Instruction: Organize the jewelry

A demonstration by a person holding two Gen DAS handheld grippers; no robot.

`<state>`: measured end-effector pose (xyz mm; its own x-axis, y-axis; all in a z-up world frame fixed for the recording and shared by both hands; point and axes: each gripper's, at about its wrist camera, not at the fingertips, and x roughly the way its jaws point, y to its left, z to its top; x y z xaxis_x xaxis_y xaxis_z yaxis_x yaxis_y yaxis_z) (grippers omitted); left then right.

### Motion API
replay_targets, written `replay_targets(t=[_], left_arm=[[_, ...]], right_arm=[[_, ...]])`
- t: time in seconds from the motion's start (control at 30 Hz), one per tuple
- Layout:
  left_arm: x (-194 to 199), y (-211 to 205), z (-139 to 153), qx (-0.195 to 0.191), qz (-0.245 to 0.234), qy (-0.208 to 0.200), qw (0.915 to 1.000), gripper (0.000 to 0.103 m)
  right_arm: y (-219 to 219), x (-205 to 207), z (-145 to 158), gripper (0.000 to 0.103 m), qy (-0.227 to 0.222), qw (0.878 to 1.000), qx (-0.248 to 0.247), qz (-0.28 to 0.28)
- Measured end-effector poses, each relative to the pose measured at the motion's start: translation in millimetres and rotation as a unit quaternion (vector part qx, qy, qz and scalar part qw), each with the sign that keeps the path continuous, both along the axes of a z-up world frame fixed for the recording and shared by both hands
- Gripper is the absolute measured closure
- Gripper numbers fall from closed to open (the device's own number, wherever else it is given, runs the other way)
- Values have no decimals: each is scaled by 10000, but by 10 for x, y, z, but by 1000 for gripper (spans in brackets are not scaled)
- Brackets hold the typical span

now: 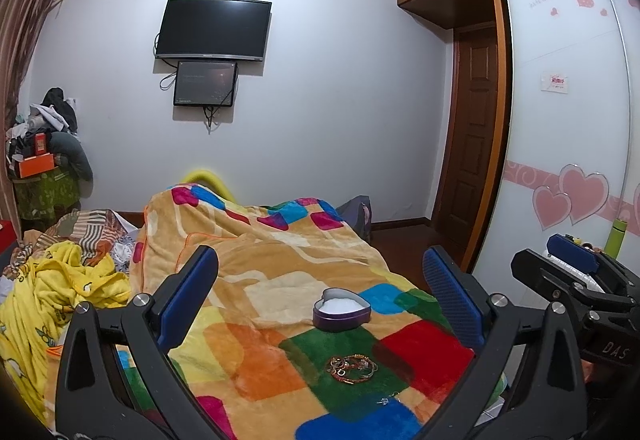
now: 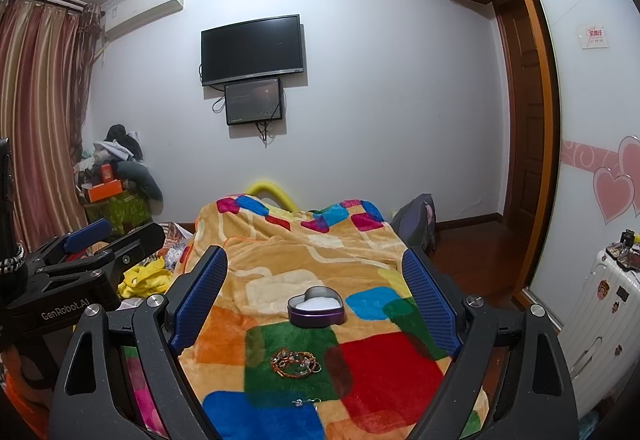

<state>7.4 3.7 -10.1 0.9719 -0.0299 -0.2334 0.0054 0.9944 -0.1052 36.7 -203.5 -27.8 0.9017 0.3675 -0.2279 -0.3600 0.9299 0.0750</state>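
Two pairs of blue-padded fingers, both spread wide and holding nothing: left gripper (image 1: 318,288) and right gripper (image 2: 314,290) hovering side by side above the bed, neither touching anything. Between the fingers in each view, dead ahead, a heart-shaped tin (image 1: 341,309), lid off, white lining up — apparently left open and central so pieces can be dropped straight in. Nearer than the tin, just short of the fingertips' line and lower in the frame, a tangle of bracelets (image 1: 352,369) heaped on a green patch of the patchwork blanket (image 1: 256,352); closer still, a small clear earring or charm (image 1: 385,401) on the blue patch, too tiny to identify surely. Tin and bracelets near each other yet apart. Probably the opening step: nothing picked up yet.

Outward of the right-hand fingers, the bed edge close by, floor dropping away beyond it — little margin there for a slipped piece. Outward of the left-hand fingers, rumpled yellow clothing (image 1: 60,292). Ahead and above, ample free space; soft, uneven blanket likely to swallow thin chains.
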Motion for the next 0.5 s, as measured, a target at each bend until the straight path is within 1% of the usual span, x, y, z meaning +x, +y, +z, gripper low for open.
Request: replay_targets(t=[0.5], left_arm=[[-8, -16, 17, 27, -6, -21, 10000, 0]], right_arm=[[16, 17, -41, 16, 14, 10000, 2, -1]])
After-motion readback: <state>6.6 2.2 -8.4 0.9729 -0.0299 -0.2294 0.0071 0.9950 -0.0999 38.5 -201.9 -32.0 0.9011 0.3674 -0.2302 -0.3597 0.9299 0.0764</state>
